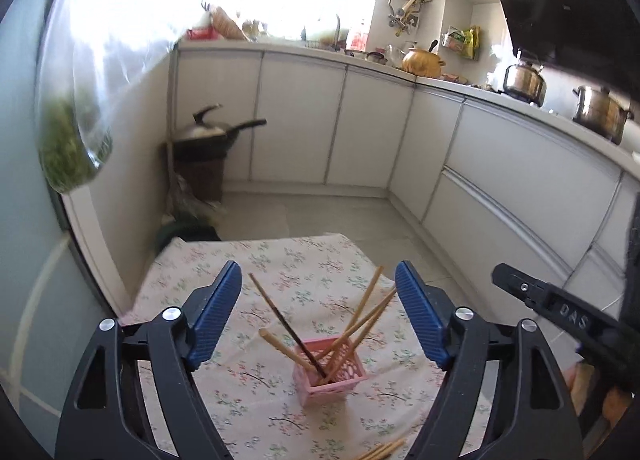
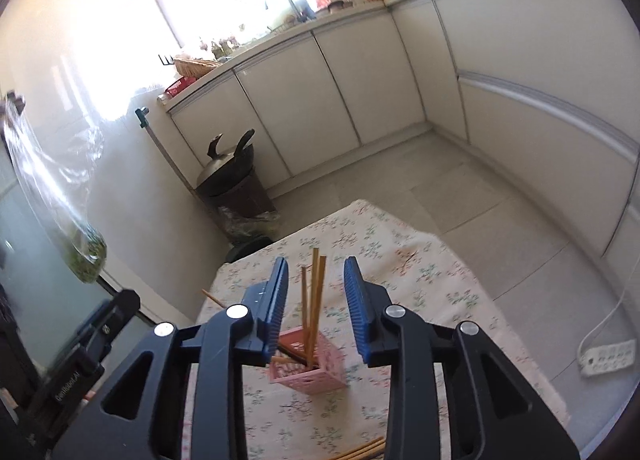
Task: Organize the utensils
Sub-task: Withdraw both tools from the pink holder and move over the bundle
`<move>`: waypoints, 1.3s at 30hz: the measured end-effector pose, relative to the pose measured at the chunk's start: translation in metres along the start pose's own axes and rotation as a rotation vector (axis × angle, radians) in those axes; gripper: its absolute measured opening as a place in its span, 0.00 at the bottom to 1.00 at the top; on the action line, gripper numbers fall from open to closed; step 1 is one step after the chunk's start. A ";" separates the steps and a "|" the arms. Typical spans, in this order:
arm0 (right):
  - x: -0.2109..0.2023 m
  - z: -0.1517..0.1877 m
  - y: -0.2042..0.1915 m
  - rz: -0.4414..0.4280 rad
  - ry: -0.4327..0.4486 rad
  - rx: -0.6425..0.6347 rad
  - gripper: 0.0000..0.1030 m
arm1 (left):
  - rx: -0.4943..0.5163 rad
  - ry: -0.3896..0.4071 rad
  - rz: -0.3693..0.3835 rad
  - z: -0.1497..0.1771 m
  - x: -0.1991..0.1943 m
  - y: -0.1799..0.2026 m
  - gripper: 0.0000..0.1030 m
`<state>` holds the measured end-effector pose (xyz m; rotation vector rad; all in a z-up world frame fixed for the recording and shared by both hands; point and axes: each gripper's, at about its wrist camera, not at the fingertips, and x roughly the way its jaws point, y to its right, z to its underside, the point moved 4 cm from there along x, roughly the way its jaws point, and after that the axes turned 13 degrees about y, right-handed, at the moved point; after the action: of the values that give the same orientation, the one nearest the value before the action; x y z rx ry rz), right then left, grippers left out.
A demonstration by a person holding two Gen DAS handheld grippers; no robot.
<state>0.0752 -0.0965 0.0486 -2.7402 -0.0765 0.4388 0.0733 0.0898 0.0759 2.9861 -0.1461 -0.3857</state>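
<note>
A small pink slotted basket stands on the floral tablecloth and holds several wooden chopsticks and one dark chopstick, all leaning outward. My left gripper is open and empty, raised above the basket. More wooden chopsticks lie on the cloth at the near edge. In the right wrist view the basket with chopsticks sits between the blue fingers of my right gripper, which is open and empty above it. Loose chopsticks lie near the bottom.
White kitchen cabinets run around the room. A wok sits on a dark bin in the corner. A plastic bag of greens hangs at left. A power strip lies on the floor at right.
</note>
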 end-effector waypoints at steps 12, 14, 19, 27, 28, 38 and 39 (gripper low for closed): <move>-0.041 0.007 -0.007 0.135 0.155 -0.172 0.67 | 0.068 0.040 -0.108 0.005 -0.015 0.014 0.93; -0.045 0.009 -0.002 0.168 0.161 -0.166 0.73 | 0.080 0.034 -0.110 0.008 -0.017 0.019 0.93; -0.052 0.011 0.020 0.250 0.155 -0.130 0.89 | 0.094 0.019 -0.103 0.015 -0.021 0.025 0.93; -0.059 0.022 0.042 0.350 0.119 -0.155 0.94 | 0.146 -0.023 -0.087 0.035 -0.023 0.039 0.93; -0.060 0.025 0.043 0.357 0.112 -0.159 0.94 | 0.152 -0.031 -0.083 0.037 -0.023 0.041 0.93; -0.067 0.065 0.090 0.420 -0.023 -0.049 0.94 | 0.263 -0.177 -0.036 0.081 -0.002 0.056 0.93; -0.066 0.071 0.095 0.420 -0.046 -0.030 0.94 | 0.284 -0.210 -0.026 0.089 0.003 0.058 0.93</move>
<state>-0.0100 -0.1684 -0.0290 -2.7711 0.4928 0.6143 0.0486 0.0221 -0.0019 3.2193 -0.1980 -0.7396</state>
